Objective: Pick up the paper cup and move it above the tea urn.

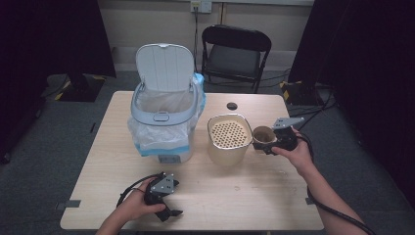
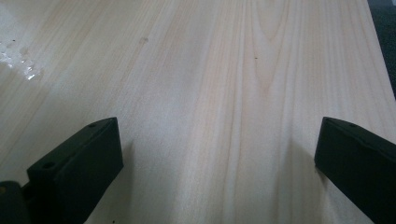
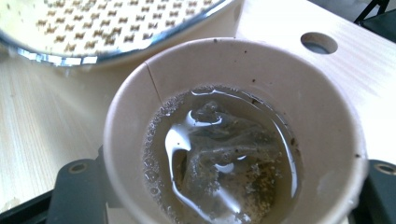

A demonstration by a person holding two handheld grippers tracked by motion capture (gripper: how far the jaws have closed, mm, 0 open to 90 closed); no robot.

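Observation:
A brown paper cup (image 1: pixel 264 136) hangs just right of a beige container (image 1: pixel 227 152) whose top is a perforated strainer (image 1: pixel 227 133). My right gripper (image 1: pixel 267 145) is shut on the cup. In the right gripper view the cup (image 3: pixel 327 116) holds murky liquid with a soaked tea bag (image 3: pixel 224 158), my right gripper (image 3: pixel 229 184) has a black jaw on each side of it, and the strainer (image 3: pixel 93 23) lies just beyond the rim. My left gripper (image 1: pixel 169 211) rests near the table's front edge, open. In its own view the left gripper (image 2: pixel 217 135) has only bare wood between the jaws.
A white pedal bin (image 1: pixel 164 112) with its lid up and a plastic liner stands at the back left of the wooden table (image 1: pixel 244 191). A cable hole (image 1: pixel 232 105) lies behind the container. A black folding chair (image 1: pixel 235 49) stands beyond the table. Small wet spots (image 2: pixel 23 65) glisten on the wood.

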